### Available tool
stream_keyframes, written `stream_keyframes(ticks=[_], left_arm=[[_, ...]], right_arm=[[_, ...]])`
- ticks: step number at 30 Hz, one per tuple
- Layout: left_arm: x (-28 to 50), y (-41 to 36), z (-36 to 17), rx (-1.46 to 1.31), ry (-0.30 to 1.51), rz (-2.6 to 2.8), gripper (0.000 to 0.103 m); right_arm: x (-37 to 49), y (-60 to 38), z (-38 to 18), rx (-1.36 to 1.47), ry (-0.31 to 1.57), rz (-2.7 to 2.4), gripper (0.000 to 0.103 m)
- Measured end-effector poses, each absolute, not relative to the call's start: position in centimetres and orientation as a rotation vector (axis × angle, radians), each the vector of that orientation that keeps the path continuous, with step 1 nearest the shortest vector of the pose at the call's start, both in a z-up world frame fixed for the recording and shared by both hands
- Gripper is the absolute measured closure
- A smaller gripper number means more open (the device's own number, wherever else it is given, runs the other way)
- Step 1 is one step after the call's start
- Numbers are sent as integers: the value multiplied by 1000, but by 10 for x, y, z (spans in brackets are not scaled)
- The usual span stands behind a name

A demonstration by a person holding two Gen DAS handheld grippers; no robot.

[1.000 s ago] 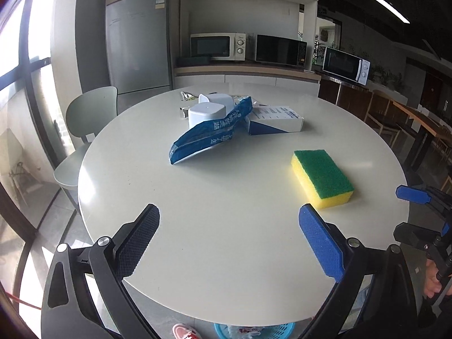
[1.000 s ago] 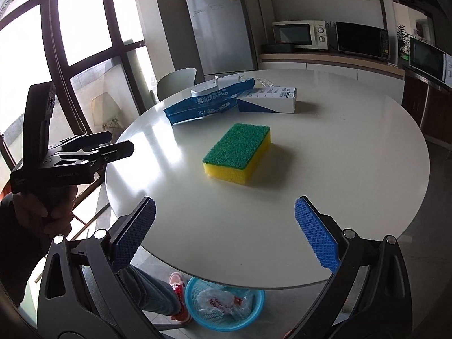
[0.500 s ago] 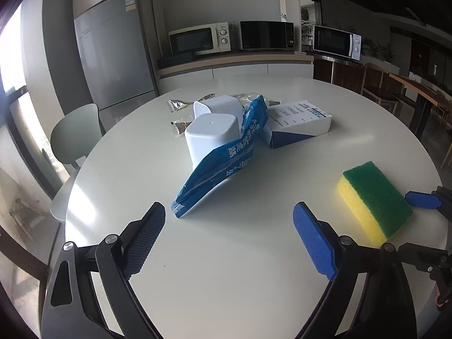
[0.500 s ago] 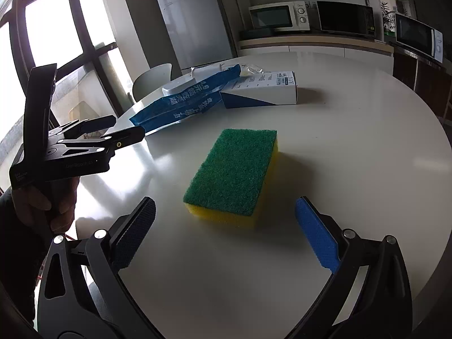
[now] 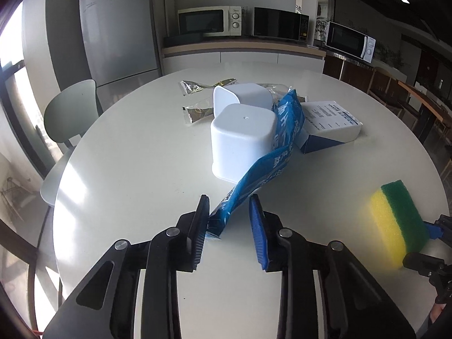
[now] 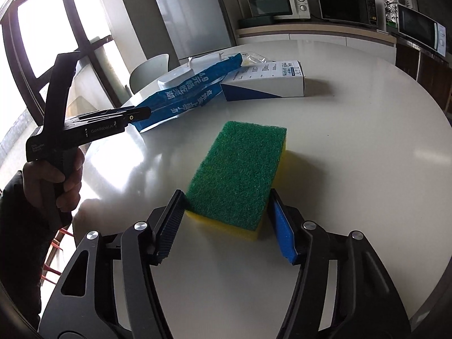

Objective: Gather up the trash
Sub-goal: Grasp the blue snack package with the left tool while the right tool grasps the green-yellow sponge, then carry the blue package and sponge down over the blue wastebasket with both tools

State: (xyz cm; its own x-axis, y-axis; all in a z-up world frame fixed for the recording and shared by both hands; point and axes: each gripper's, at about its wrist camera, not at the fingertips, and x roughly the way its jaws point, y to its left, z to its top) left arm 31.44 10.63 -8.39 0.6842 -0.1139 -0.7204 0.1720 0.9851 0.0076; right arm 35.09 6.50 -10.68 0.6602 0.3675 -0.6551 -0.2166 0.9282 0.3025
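Round white table [image 5: 141, 152]; pale green chair [image 5: 70, 113] tucked at its far left edge. Grey fridge [image 5: 118, 28] behind. Counter [image 5: 243, 50] carries a white microwave [image 5: 210, 21] beside a black one [image 5: 278, 25].

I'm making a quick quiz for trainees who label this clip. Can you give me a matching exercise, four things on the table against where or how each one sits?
Things:
1. blue wrapper
2. sponge
3. white tub
4. white-and-blue box

States:
A. upside down on the table
B. lying flat beyond the sponge, touched by no gripper
C. near end between the closing jaws of the left gripper
D. green side up, between the closing jaws of the right gripper

Pairs: 1-C, 2-D, 3-A, 4-B
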Motion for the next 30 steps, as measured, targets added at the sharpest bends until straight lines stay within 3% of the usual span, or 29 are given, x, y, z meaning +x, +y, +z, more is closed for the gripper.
stream_keyframes(ticks=[1, 8, 30], left_arm=[[316, 105, -87, 78, 820, -161, 90], [298, 95, -81, 51, 811, -173, 100], [176, 59, -50, -18, 723, -228, 102]], right_arm=[[350, 63, -107, 211, 785, 337, 52], [336, 54, -98, 220, 758, 361, 55], [246, 31, -72, 224, 660, 428, 55]])
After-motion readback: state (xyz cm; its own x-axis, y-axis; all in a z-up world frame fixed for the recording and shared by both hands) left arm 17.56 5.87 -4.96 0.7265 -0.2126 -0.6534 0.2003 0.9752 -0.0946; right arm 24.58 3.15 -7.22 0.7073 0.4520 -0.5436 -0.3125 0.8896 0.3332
